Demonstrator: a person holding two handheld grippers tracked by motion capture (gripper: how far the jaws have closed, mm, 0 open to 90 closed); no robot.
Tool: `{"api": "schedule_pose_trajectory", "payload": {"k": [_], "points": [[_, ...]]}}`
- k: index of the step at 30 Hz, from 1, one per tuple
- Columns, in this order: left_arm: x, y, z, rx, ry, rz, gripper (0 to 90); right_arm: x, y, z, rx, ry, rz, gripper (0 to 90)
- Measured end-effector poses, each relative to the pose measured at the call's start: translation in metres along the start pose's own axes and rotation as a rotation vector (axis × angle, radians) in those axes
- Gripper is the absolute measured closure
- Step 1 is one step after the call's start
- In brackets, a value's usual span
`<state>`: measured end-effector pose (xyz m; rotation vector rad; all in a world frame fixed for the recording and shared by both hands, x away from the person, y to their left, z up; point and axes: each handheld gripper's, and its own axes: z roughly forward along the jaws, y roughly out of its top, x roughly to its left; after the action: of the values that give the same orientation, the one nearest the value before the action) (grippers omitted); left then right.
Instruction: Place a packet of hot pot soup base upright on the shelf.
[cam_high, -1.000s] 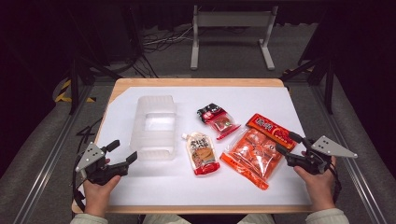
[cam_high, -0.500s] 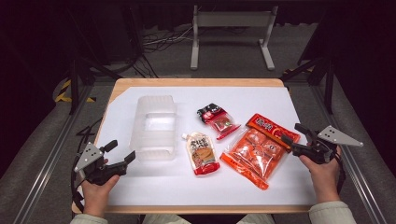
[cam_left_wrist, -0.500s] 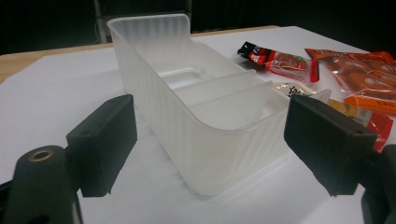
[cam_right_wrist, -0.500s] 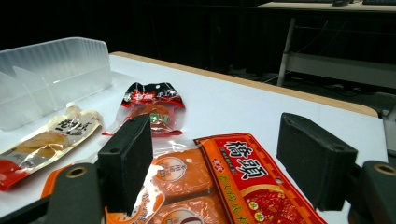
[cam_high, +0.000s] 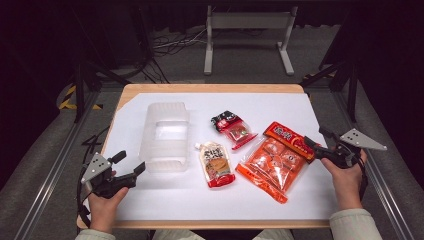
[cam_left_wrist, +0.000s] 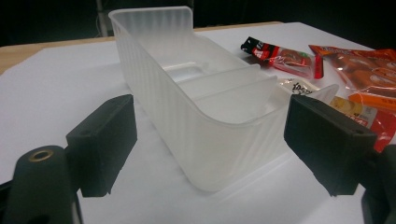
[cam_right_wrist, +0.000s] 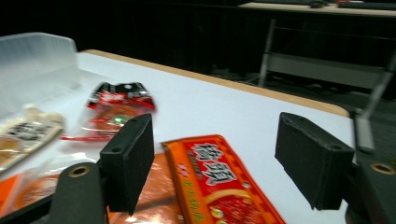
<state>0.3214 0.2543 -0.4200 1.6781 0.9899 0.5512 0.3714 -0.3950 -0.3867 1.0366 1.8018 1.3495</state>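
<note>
Right claw (cam_high: 320, 140) spread wide, empty, hovering just past the right end of the large orange snack pack (cam_high: 274, 162); in the right gripper view the pack's red label end (cam_right_wrist: 219, 182) lies between the open jaws, below them, apparently not touched. Probably lined up for a pinch on that end, since it points toward the right edge of the worktop (cam_high: 260, 102) and is the nearest flap to reach

Left claw (cam_high: 127, 165) also released, holding nothing, parked near the front-left corner, aimed at the near end of the translucent ribbed plastic bin (cam_high: 165, 135); in the left gripper view that bin (cam_left_wrist: 196, 107) sits between the jaws but farther off, empty, low divider inside. Likely placed to steady or receive

Bin left of centre, long axis front to back. Spouted sauce pouch (cam_high: 216, 163) just beside its right wall, at the front. Small black-and-red snack packet (cam_high: 232, 128) farther back, near the centre

Room: wide bare strip along front edge and back edge; left edge close to bin. Orange pack's front corner lies close to the pouch, so lifting clear before carrying across seems wise
</note>
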Motion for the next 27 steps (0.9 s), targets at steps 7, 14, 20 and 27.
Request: {"api": "schedule_pose_trajectory", "payload": {"k": [7, 14, 20, 27], "points": [[-0.002, 0.0, 0.002, 0.008, -0.005, 0.009, 17.9, -0.009, -0.008, 0.004, 0.045, -0.047, 0.016, 28.6], [-0.001, -0.001, 0.004, 0.013, -0.004, 0.006, 17.8, -0.017, -0.02, 0.008, 0.112, -0.088, 0.043, 28.8], [-0.002, -0.001, 0.005, 0.016, -0.006, 0.011, 17.8, -0.024, -0.027, 0.011, 0.168, -0.101, 0.098, 28.9], [-0.003, -0.001, 0.007, 0.022, -0.01, 0.014, 17.9, -0.032, -0.037, 0.015, 0.247, -0.102, 0.165, 26.8]]}}
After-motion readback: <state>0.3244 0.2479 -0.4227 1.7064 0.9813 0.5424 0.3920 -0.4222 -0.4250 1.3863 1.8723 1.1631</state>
